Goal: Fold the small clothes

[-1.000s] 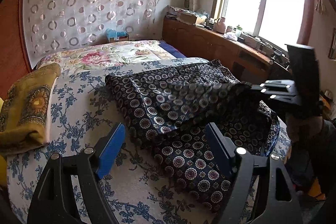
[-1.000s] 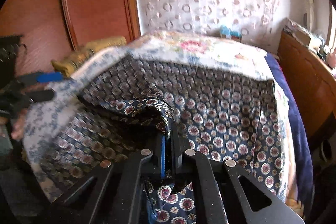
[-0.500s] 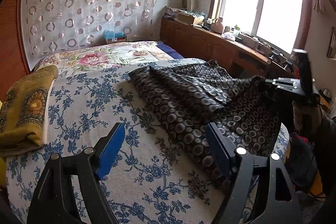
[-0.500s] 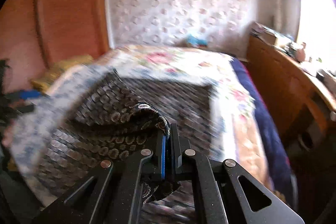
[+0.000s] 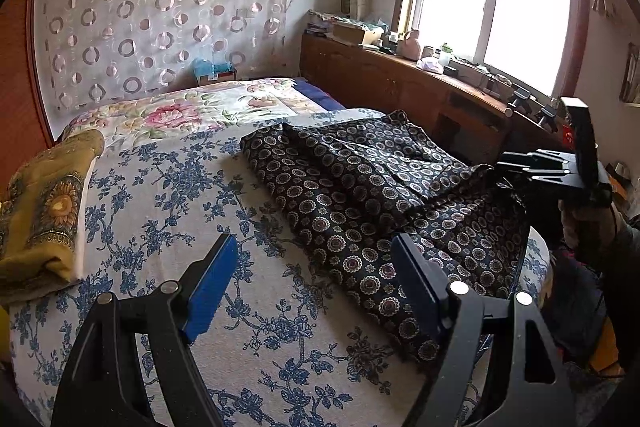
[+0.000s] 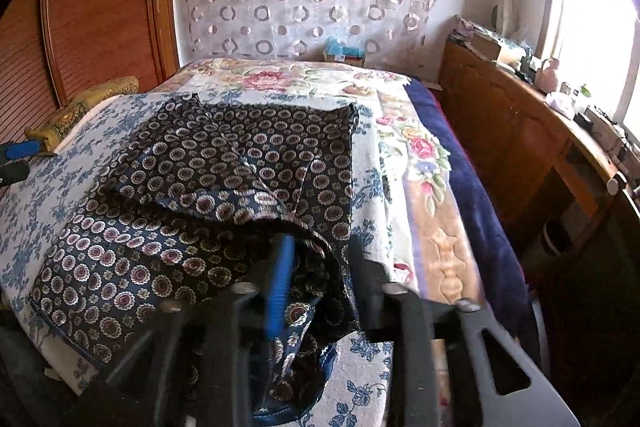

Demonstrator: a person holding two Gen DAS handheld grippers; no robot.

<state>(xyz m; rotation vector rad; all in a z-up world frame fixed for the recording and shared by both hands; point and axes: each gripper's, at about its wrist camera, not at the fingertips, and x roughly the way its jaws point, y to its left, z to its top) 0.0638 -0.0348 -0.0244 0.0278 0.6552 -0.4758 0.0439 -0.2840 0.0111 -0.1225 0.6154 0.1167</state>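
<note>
A dark navy garment with round flower medallions [image 5: 360, 195] lies spread on the blue-flowered bedsheet [image 5: 168, 187], folded over itself. My left gripper [image 5: 316, 287] is open and empty, low over the sheet at the garment's near left edge. My right gripper [image 6: 320, 267] has its jaws apart, blurred, with the garment's near edge [image 6: 304, 311] bunched loosely between them. The right gripper also shows in the left wrist view [image 5: 540, 171], at the garment's right end. The garment fills the middle of the right wrist view [image 6: 224, 187].
A folded yellow cloth [image 5: 44, 203] lies at the bed's left side. A pink-flowered quilt [image 5: 180, 111] covers the head end. A wooden cabinet [image 5: 400, 83] with clutter runs under the window on the right. A wooden panel wall [image 6: 92, 11] stands left.
My right gripper pulled the garment's edge right and down onto the bed, then opened. The raised cloth now lies flat. My left gripper stayed put.
</note>
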